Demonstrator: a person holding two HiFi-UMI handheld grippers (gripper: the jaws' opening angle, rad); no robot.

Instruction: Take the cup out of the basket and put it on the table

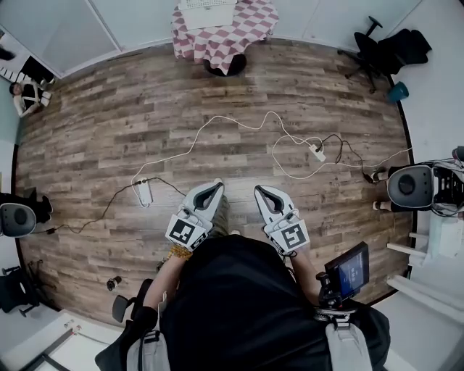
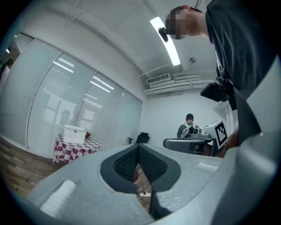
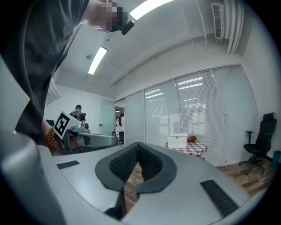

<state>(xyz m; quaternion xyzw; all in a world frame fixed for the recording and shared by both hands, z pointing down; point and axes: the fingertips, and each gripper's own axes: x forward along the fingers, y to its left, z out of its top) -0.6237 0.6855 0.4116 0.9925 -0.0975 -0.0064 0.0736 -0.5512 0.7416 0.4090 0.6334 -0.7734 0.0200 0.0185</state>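
Observation:
A table with a red-and-white checkered cloth (image 1: 243, 32) stands at the far side of the room, and a white basket (image 1: 206, 11) sits on it. No cup shows in any view. The left gripper view has the basket (image 2: 73, 134) small and far off, and so does the right gripper view (image 3: 177, 140). There a small reddish-brown thing (image 3: 192, 139) lies beside it. My left gripper (image 1: 217, 185) and right gripper (image 1: 258, 190) are held close to the body, side by side over the wooden floor. Both are shut and hold nothing.
White cables, a power strip (image 1: 317, 152) and a second strip (image 1: 143, 193) lie on the floor between me and the table. A black office chair (image 1: 370, 47) and a teal bin (image 1: 397, 91) stand at the back right. A round grey machine (image 1: 409, 186) is at the right.

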